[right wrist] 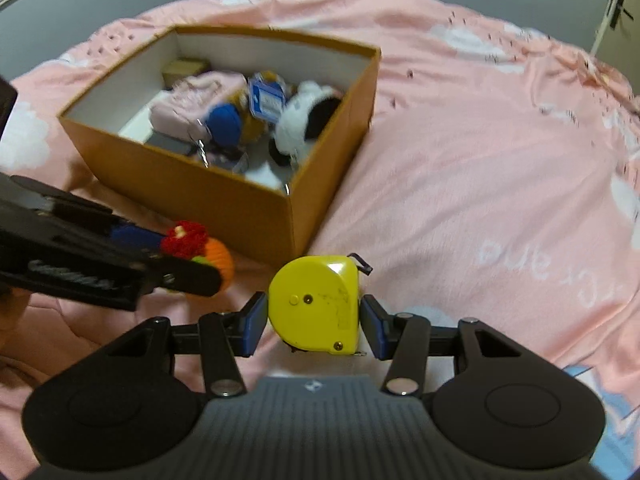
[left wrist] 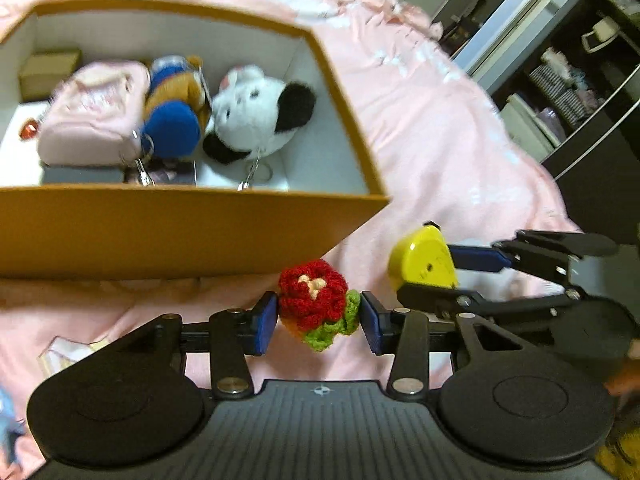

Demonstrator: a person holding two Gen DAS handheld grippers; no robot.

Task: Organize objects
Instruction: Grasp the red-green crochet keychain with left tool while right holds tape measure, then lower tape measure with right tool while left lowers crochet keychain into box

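The box (right wrist: pixel 224 200) sits open on the pink bedspread (right wrist: pixel 460 184), already holding plush toys. Just before its near wall, the right gripper (right wrist: pixel 314 316) clamps the tape measure (right wrist: pixel 316 304) by its flat sides; it looks hard, smooth and fairly heavy, so a firm squeeze across the body suits it. The left gripper (left wrist: pixel 319 320), level beside it, pinches the crochet flower (left wrist: pixel 316 300): light, soft, squashy, unlikely to slip. Both point forward toward the box, low over the bed.

Box (left wrist: pixel 192 236): left end cut off by frame edge.
Box contents (right wrist: pixel 240 120): motion-blurred.
Shelf items (left wrist: pixel 560 84): too small to identify.
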